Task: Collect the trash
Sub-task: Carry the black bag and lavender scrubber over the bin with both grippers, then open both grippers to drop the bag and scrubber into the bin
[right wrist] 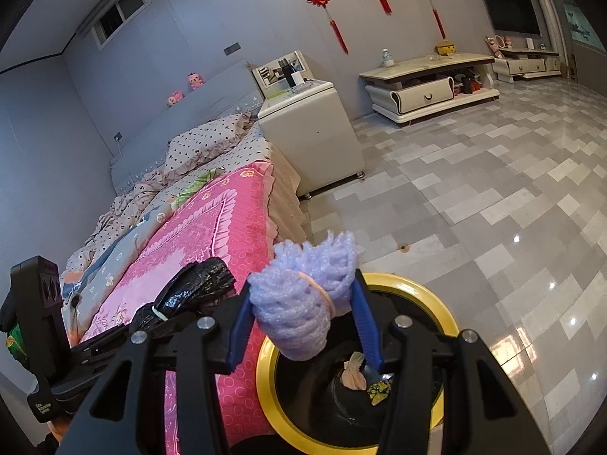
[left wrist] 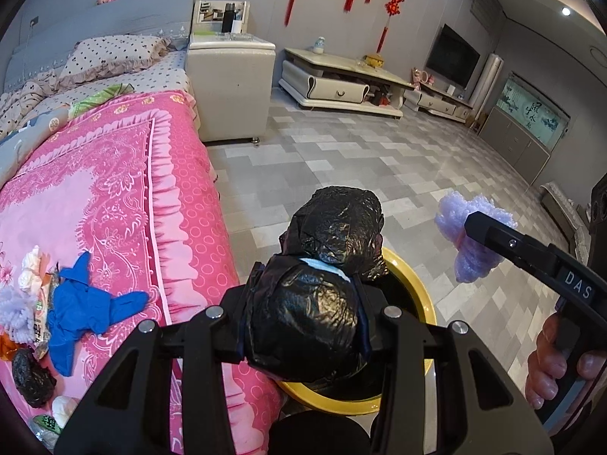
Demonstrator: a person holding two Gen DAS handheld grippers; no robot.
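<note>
Along the left side of the left wrist view lies a bed with a pink patterned bedspread [left wrist: 125, 197], and at its lower left edge sits a heap of leftover litter: a blue glove [left wrist: 81, 309], a lilac foam scrap, some wrappers and a small dark lump. Behind the bed, toward the upper middle, stands a cream bedside cabinet [left wrist: 231, 87], with a low TV stand [left wrist: 341, 83] along the back wall and red knot ornaments hanging above it. Grey tiled floor fills the right half of both views.

At the bottom centre, hard against the bed's edge, stands a bin with a gold rim [right wrist: 409, 288] and a dark inside; in the right wrist view a knotted beige scrap and a bit of wrapper lie in it.

The left gripper [left wrist: 307, 303] pinches a crumpled black plastic bag [left wrist: 337, 227], glossy and bunched, which hangs over the bin's rim and hides much of it. The right gripper [right wrist: 303, 314] clamps a lilac foam-net wad [right wrist: 307, 295] between its blue pads, a rubber band around its middle, above the bin's near-left rim.
</note>
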